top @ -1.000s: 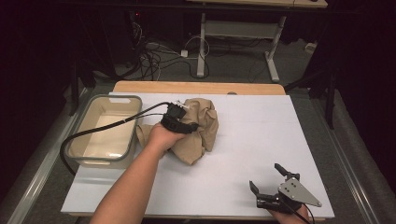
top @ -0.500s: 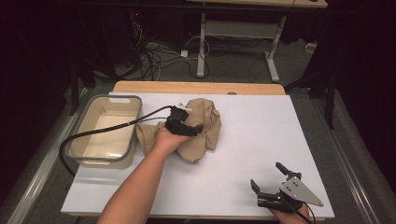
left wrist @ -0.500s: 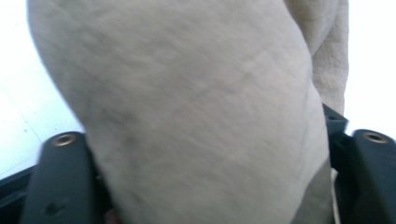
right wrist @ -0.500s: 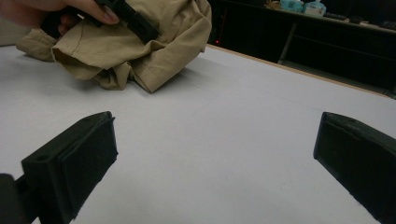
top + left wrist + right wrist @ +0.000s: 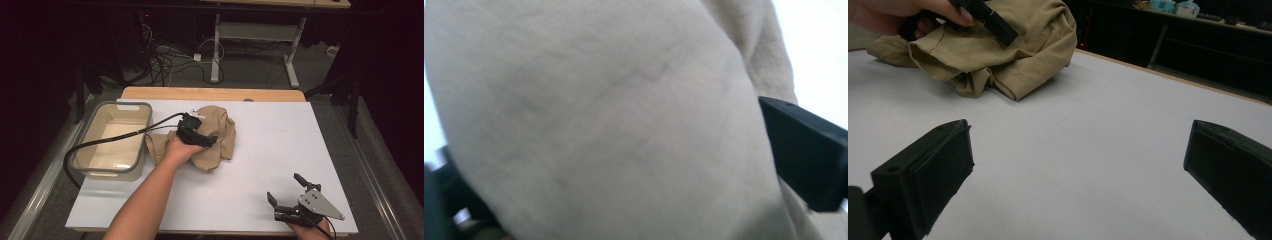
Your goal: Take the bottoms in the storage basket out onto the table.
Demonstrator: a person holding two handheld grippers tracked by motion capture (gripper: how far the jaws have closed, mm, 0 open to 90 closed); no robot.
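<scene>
Tan crumpled cloth (image 5: pixel 212 137) between left gripper (image 5: pixel 197 136) jaws, just opening; right gripper (image 5: pixel 287 197) spread.

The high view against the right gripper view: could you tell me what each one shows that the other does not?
The high view alone shows the grey bin left of the tan cloth, and the right gripper from outside, near the table's front edge. The right gripper view alone shows that gripper's pads close up, wide apart over bare table. Both show the cloth with the left gripper on it.
</scene>
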